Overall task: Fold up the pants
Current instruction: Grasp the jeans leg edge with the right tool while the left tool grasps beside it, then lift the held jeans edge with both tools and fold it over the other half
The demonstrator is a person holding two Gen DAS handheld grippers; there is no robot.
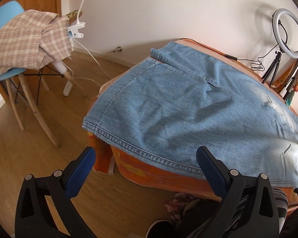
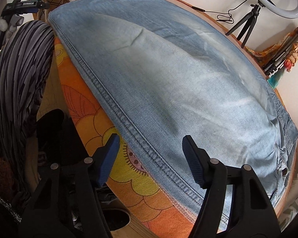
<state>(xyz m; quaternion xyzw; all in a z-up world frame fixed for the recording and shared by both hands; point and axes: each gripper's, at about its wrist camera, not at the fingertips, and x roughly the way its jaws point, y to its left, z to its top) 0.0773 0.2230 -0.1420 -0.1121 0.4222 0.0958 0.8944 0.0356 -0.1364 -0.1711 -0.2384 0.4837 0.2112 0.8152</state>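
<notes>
Light blue denim pants [image 1: 188, 107] lie flat along an orange flowered tablecloth [image 1: 145, 170], legs laid one on the other, the hem end at the left. In the right wrist view the pants [image 2: 168, 83] stretch to the waistband at the right edge. My left gripper [image 1: 146, 158] is open and empty, hovering just above the near seam by the hem end. My right gripper [image 2: 149, 144] is open and empty, straddling the near side seam toward the waist. The other gripper [image 2: 23, 6] shows at the far left.
A blue chair [image 1: 8, 39] draped with a plaid cloth stands on the wood floor at left, with a clip lamp [image 1: 76, 29] and cable. A ring light on a tripod [image 1: 288, 31] and folded tripods [image 2: 278, 57] stand at the table's back right. My striped trouser leg [image 2: 15, 75] is at the left.
</notes>
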